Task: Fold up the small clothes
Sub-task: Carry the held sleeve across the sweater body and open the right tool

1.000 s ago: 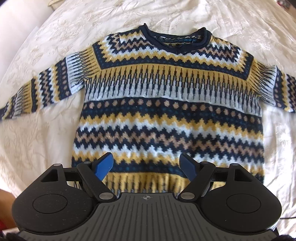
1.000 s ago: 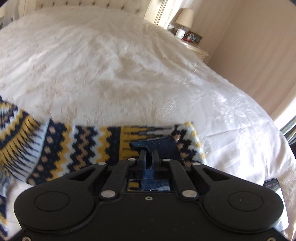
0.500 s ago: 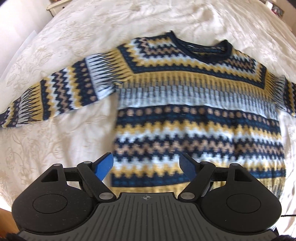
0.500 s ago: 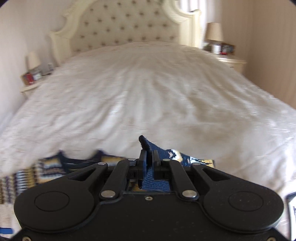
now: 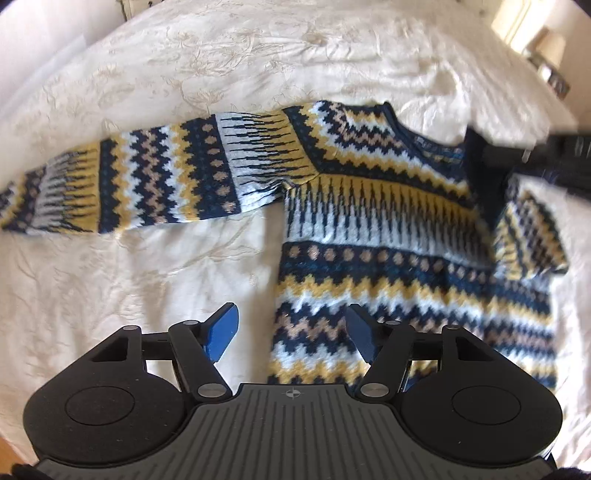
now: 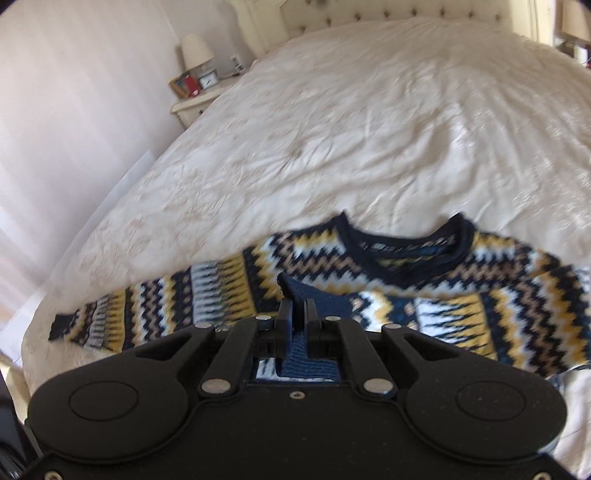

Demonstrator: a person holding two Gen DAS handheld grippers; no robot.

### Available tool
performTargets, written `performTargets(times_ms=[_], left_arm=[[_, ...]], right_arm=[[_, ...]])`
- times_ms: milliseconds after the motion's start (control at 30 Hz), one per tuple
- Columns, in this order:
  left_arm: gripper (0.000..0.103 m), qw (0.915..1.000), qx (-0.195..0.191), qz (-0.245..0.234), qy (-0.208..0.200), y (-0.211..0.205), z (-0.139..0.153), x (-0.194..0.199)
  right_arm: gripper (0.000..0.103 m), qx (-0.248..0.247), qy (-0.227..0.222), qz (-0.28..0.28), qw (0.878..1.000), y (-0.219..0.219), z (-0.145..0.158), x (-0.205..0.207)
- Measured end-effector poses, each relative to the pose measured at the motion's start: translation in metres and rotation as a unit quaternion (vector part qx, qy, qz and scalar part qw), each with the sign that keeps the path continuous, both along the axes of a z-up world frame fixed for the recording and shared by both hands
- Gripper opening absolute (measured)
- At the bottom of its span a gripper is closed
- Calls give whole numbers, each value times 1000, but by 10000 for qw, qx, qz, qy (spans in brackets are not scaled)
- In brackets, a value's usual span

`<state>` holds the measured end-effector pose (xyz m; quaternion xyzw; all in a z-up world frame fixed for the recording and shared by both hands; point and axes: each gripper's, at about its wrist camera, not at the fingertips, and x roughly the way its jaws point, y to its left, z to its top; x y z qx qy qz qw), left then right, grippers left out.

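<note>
A navy, yellow and white zigzag sweater (image 5: 388, 221) lies face up on the bed, neckline away from me, its left sleeve (image 5: 147, 181) stretched out flat. My left gripper (image 5: 291, 332) hovers over the lower left corner of the hem. Its jaws are closing, the sweater's side edge lies between the blue pads, and they do not press it. My right gripper (image 6: 297, 314) is shut on the navy cuff of the right sleeve (image 5: 528, 236), holding it over the sweater's chest (image 6: 406, 295). That sleeve hangs doubled over the body.
The cream embroidered bedspread (image 5: 147, 295) stretches around the sweater. A tufted headboard (image 6: 406, 11) stands at the far end. A nightstand (image 6: 195, 99) with a lamp (image 6: 197, 50) and small items sits beside the bed's left side.
My right gripper has carried the cuff from the outstretched side across over the sweater's chest. My left gripper has shifted left along the hem to its corner, and its jaws have narrowed.
</note>
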<state>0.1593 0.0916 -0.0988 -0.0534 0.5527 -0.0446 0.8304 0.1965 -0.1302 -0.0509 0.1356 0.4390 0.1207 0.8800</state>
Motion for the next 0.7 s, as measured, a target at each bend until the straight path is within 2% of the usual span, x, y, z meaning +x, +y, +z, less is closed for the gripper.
performTargets(times_ms=[67, 133, 267, 300, 367, 467, 567, 700], left_arm=[[63, 9993, -345, 88, -77, 5, -2, 3], [63, 9985, -531, 5, -144, 3, -3, 8], [63, 9985, -455, -220, -200, -15, -5, 22], [63, 9984, -446, -284, -219, -21, -6, 26], [63, 9981, -359, -428, -257, -34, -10, 34], [63, 9977, -273, -574, -215, -52, -21, 48], [63, 9976, -276, -627, -114, -63, -35, 59], [63, 9975, -282, -641, 29, -73, -54, 77]], right_arm=[[17, -46, 52, 110, 9999, 5, -6, -5], [20, -218, 71, 158, 9996, 4, -9, -11], [22, -714, 240, 182, 9970, -9, -24, -20], [25, -776, 310, 152, 9964, -15, -29, -23], [40, -982, 416, 94, 9942, -27, -38, -29], [41, -1251, 591, 12, 9904, -45, -51, -39], [51, -1272, 782, -78, 9888, -64, -62, -47], [52, -1342, 919, -159, 9866, -81, -72, -54]])
